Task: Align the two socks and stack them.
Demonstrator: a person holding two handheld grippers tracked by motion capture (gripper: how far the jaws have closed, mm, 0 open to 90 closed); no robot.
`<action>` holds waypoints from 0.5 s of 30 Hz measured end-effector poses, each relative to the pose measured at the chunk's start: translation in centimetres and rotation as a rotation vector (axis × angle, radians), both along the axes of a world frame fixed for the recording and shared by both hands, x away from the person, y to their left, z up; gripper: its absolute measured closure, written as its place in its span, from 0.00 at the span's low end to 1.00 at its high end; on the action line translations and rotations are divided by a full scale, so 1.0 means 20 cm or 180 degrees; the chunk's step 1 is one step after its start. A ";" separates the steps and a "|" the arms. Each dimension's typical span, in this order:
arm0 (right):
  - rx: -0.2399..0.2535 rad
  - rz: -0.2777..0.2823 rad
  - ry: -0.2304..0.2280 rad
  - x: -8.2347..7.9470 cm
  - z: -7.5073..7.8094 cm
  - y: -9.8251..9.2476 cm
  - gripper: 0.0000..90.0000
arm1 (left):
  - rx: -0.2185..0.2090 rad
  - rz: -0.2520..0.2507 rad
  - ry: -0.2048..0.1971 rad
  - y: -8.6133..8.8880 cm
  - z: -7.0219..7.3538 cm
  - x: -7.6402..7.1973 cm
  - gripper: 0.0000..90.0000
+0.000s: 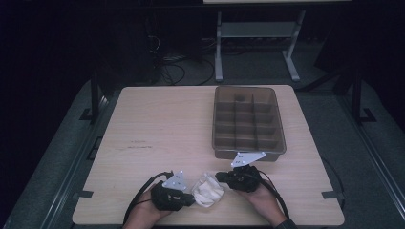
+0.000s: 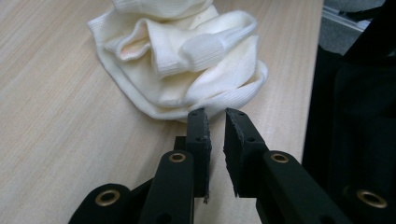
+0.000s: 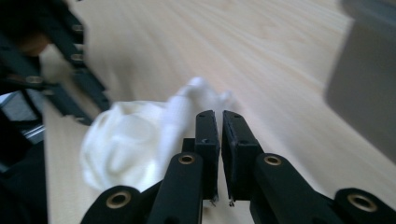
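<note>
A crumpled cream-white sock (image 1: 207, 190) lies on the light wooden desk (image 1: 157, 138), close to its near edge, between the two hands. The left tongs (image 1: 190, 196), held in the person's left hand (image 1: 143, 215), sit just left of the sock. In the left gripper view the left tongs (image 2: 215, 116) have their jaws drawn to a narrow gap with nothing between them, their tips just short of the sock's (image 2: 182, 56) folded ribbed edge.

The right tongs (image 1: 219, 177), held in the right hand (image 1: 265, 202), sit just right of the sock, with their jaws pointing left toward it. In the right gripper view the right tongs (image 3: 219, 116) are almost closed, only a thin slit between the pads, gripping nothing; the sock (image 3: 135, 140) lies just left of and beyond their tips, somewhat blurred.

A grey plastic tray (image 1: 248, 151) divided into compartments stands on the right half of the desk, beyond the right hand.
</note>
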State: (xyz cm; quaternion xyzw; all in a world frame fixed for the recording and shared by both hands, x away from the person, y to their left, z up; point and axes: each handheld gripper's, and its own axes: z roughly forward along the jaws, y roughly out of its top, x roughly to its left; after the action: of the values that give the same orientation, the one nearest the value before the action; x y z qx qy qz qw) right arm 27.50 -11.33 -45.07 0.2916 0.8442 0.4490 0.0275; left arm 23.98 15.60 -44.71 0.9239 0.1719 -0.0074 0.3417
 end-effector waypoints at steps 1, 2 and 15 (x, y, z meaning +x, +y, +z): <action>0.0010 0.0047 0.0007 -0.01 0.00 0.01 0.94 | 0.0018 0.0013 0.0006 0.00 -0.01 0.00 0.88; 0.0028 0.0093 0.0019 -0.02 0.00 0.02 0.94 | 0.0049 0.0016 -0.0016 0.00 -0.01 0.01 0.88; -0.0075 0.0559 0.0144 -0.08 -0.05 0.16 0.94 | 0.0107 0.0156 -0.0141 -0.02 -0.02 0.11 0.87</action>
State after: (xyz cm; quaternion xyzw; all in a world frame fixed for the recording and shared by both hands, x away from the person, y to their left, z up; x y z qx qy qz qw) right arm 25.93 -8.09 -46.12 0.2261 0.8722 0.4330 -0.0276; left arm 26.13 15.13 -45.17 0.9250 0.1870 0.0243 0.3298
